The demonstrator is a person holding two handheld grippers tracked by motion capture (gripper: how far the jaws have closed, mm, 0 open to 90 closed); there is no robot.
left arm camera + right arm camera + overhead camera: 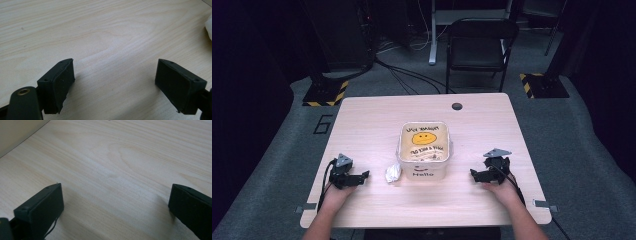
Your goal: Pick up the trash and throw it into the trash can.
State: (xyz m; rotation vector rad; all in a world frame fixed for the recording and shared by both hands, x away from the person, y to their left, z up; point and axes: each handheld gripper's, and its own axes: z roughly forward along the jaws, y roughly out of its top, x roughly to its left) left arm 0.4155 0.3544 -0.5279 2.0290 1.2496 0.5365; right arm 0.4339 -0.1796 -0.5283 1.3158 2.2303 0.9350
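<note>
Container (424, 150), a square tub with a yellow smiley face on its lid and the word "Hello" on its near wall, stands near the middle of the pale wood table (372, 120), and we find it upright and closed. We note a small crumpled white object (393, 172) lying on the table just beside the tub's near left corner; we cannot tell whether the two touch, nor what the object is made of.

We record the left gripper (364, 174) resting low over the table to the left of the tub, held in the person's left hand (334, 192), its tips pointing toward the crumpled object. In the left gripper view its jaws stand wide apart with bare wood between them, and a white edge of the crumpled object (209, 27) shows at the right border.

We record the right gripper (472, 173) on the opposite side of the tub, held in the right hand (499, 189), tips pointing toward the tub. In the right gripper view its jaws are likewise wide, holding nothing, with the tub's pale wall (17, 132) at the upper left corner.

Beyond the table, a dark folding chair (479, 45) stands on the grey floor.
</note>
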